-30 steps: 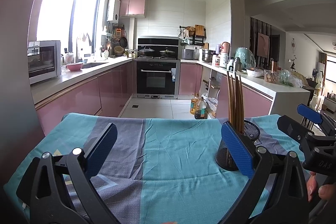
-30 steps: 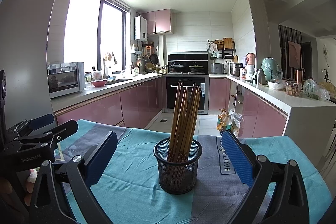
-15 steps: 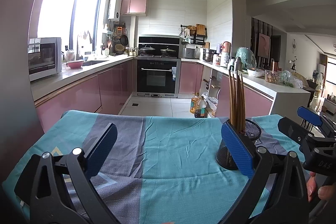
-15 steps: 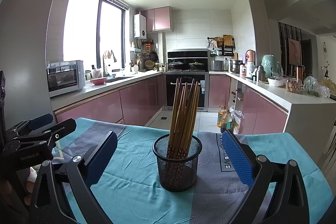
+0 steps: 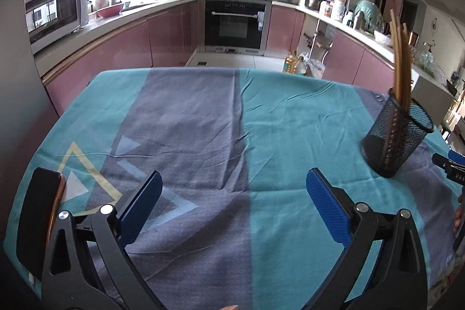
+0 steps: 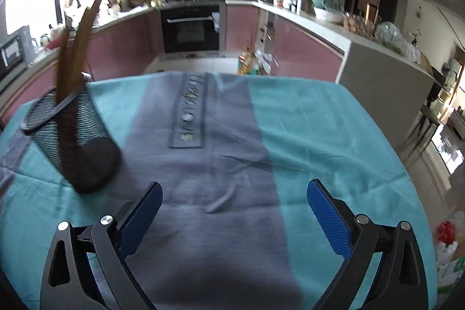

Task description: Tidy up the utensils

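Observation:
A black mesh holder (image 5: pixel 396 135) stands on the teal and grey tablecloth (image 5: pixel 221 135), with several brown chopsticks (image 5: pixel 401 71) upright in it. In the left wrist view it is at the far right; in the right wrist view the holder (image 6: pixel 74 144) is at the left, its chopsticks (image 6: pixel 77 48) blurred. My left gripper (image 5: pixel 234 192) hovers open over the cloth, well left of the holder, nothing between its blue pads. My right gripper (image 6: pixel 234 195) is open over the grey stripe, right of the holder. The right gripper's tip (image 5: pixel 450 164) shows at the left wrist view's right edge.
A dark phone (image 5: pixel 39 217) lies on the cloth at the near left corner. Behind the table runs a kitchen with pink cabinets (image 5: pixel 145 42), an oven (image 5: pixel 234 22) and a cluttered counter (image 6: pixel 343 22). Bags sit on the floor at the right (image 6: pixel 447 240).
Both grippers have risen and tilted down toward the cloth. The holder has slid from centre to the left in the right wrist view. The phone has come into sight at left.

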The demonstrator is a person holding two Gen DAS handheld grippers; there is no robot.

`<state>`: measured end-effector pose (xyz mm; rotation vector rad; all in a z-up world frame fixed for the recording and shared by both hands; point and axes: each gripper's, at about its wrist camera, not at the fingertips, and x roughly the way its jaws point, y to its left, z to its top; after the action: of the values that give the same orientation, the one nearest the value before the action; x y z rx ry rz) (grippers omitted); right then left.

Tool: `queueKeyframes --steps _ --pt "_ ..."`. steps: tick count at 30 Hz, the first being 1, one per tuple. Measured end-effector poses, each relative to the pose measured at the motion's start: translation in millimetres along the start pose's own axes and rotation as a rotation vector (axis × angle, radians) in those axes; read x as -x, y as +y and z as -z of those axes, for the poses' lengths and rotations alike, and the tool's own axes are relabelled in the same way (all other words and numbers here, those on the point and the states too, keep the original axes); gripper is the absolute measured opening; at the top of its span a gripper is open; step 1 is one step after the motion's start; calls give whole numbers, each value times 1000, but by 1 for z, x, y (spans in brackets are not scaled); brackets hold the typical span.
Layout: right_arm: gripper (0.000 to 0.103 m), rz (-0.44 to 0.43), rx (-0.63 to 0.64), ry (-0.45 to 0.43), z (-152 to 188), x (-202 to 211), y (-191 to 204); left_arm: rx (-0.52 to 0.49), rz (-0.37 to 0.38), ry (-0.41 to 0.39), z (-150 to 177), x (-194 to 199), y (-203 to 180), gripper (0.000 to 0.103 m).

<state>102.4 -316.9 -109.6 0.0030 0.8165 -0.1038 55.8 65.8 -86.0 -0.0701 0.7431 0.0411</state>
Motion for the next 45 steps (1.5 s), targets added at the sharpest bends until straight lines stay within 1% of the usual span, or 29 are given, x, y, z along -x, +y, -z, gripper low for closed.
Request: queueKeyframes --steps 2,3,5,7,12,16,24,45 --pt "96 15 -34 58 -3 -18 -18 5 -27 30 2 -8 14 97" --pt "96 5 -57 84 -6 -27 -28 2 -45 47 1 -12 22 97" --pt "96 22 -73 107 -10 -37 -39 -3 -67 70 3 -18 35 97" --pt "96 13 -79 127 -13 -45 -45 -2 -80 97 -9 -28 47 97" --pt "98 13 -75 126 -16 -51 -46 22 -112 151 -15 -48 73 97" --pt "98 12 -78 126 -17 -49 -47 19 -132 205 -18 -66 82 97" --pt "98 11 -78 126 -17 -50 -47 6 -134 202 -24 -78 74 99" --pt "98 11 -78 126 -17 -50 -47 10 -133 201 -25 -77 72 98"
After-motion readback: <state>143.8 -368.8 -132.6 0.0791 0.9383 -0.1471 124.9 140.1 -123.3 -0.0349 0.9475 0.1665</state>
